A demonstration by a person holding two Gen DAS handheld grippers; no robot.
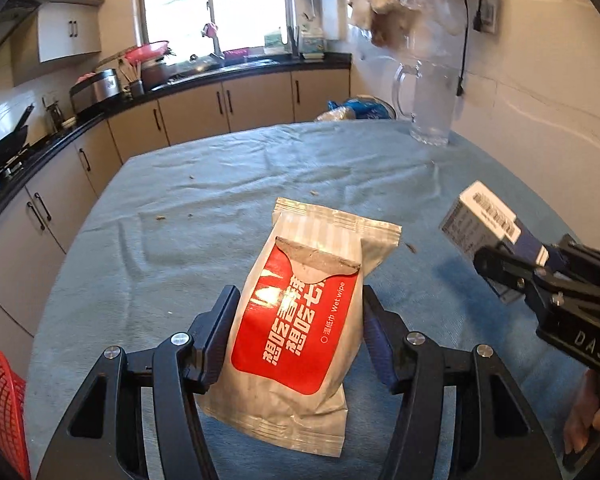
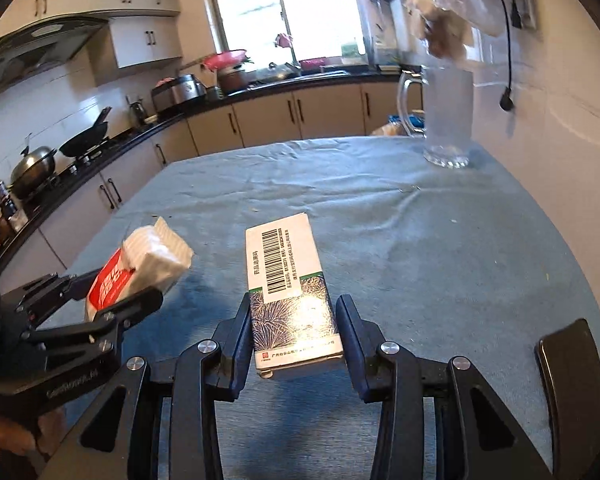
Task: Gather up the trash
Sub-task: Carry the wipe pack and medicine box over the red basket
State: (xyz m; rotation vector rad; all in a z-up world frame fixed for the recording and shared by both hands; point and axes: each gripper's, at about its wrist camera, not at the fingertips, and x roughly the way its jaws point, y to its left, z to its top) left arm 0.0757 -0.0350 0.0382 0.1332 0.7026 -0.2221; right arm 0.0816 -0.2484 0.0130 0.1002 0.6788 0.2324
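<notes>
Kitchen cabinets and a bright window fill the background, and below my cameras lies the desk [image 1: 228, 184] under a wrinkled blue cloth. I take the glass pitcher [image 1: 430, 108] at the desk's far right corner as my landmark.

My left claw [image 1: 296, 332] is clenched partway on a wet-wipe pack [image 1: 300, 320]; both pads press its sides and the pack hangs clear above the cloth, nearer to me than the pitcher and to its left. My right claw [image 2: 292, 340] is likewise closed partway on a carton [image 2: 290, 288], pads against its two long sides, the carton raised off the cloth and pointing toward the pitcher.

Between both loads and the pitcher the cloth lies open, with only small crumbs [image 1: 160, 218] scattered left of the pitcher. The desk's far edge runs just behind the pitcher; its left edge falls away toward the lower cabinets. A red basket [image 1: 0, 404] shows at the near left, well apart from the pitcher. A dark chair back [image 2: 572, 384] stands at the near right edge. The two claws sit side by side, near each other but not touching.

The pack is silver, crinkled foil with crimped ends and a red label bearing white characters and "Wet wipe"; a grey flap sits on top. The carton is white with a barcode on its far half and a dark blue-green leaf pattern on its near half.
</notes>
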